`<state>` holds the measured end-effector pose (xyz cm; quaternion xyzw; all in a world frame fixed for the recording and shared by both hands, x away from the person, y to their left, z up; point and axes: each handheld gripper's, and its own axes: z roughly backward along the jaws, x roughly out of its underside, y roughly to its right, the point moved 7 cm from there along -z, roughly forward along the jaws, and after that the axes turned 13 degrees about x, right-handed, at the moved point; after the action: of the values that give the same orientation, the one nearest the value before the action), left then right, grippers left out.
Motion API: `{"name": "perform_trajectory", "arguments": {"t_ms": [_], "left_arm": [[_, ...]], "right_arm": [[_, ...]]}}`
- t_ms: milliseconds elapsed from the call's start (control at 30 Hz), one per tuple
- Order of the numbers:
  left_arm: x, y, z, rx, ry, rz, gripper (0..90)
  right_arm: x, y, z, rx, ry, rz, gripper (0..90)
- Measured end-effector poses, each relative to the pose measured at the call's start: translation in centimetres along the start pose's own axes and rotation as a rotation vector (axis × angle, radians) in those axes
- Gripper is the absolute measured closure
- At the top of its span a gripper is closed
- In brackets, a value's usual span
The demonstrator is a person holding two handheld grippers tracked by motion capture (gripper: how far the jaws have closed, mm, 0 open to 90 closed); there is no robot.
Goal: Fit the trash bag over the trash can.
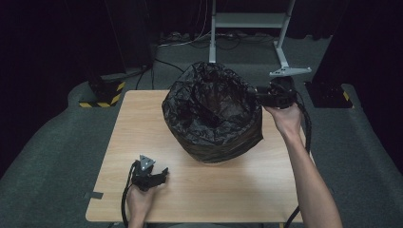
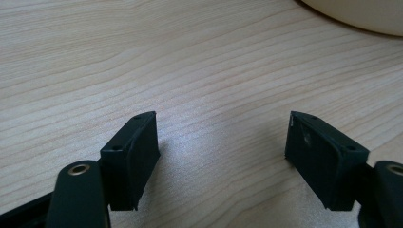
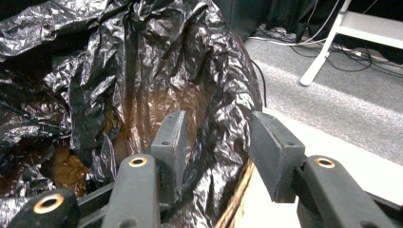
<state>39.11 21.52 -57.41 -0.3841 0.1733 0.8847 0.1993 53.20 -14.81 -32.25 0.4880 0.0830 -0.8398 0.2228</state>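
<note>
While dark curtains ring the grey carpet, the pale wooden bench (image 1: pixel 142 123) carries a bin lined with a black bag (image 1: pixel 214 114) near its far edge. The right hand-held gripper (image 3: pixel 216 142) straddles the bag's rim, jaws partly apart, grip unclear. The left hand-held gripper (image 2: pixel 221 142) gapes wide, empty, near the near left corner.

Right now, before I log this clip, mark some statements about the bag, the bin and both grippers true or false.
1. A black plastic bag lines the bin on the table. True.
2. The right gripper straddles the bagged rim, one jaw inside and one outside. True.
3. The left gripper clamps the bag. False: it is open over bare wood.
4. The bin lies tipped on its side. False: it stands upright.
5. The left gripper rests on the floor. False: it is at the table's near edge.
</note>
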Motion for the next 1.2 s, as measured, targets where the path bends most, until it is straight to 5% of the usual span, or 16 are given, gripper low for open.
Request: {"name": "perform_trajectory", "arguments": {"t_ms": [1200], "left_arm": [[0.0,0.0,0.0,0.001,-0.001,0.000,26.8]], "right_arm": [[2.8,1.7,3.9,-0.003,0.090,-0.065,53.3]]}}
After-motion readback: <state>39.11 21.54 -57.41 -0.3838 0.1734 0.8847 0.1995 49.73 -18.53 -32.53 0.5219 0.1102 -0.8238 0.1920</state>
